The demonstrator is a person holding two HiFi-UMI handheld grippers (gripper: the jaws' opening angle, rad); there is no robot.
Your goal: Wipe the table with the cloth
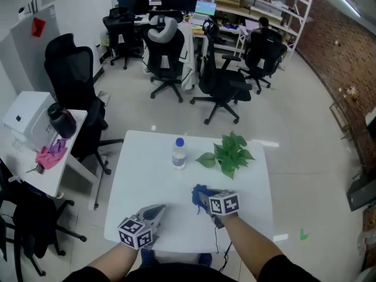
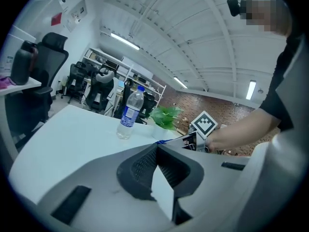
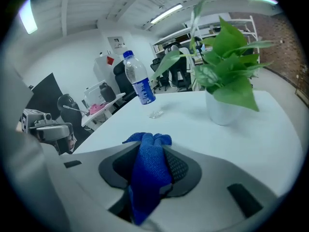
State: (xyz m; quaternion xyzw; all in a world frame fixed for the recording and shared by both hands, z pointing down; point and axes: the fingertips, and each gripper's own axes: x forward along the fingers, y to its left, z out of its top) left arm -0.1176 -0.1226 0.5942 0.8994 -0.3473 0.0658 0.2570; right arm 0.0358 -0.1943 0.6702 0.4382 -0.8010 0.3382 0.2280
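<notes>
Item: white table, with two hand-held grippers at its near edge. Tool states: right gripper has its jaws pinching one blue cloth; left gripper has its jaws pressed together at the tips, nothing between them. View notes: only the head view shows both grippers at once, along with the office chairs beyond the table. Only the right gripper view shows the plant's white pot, which the leaves hide from above. The left gripper view adds the person's forearm behind the right gripper's marker cube. Count on the table: one cloth, one water bottle standing upright, one potted plant. Cloth position: near-right part of the table, just ahead of the right gripper. Its long axis runs along the jaws, and its bunched end pokes past the tips toward the bottle. Whether it touches the tabletop cannot be told.
</notes>
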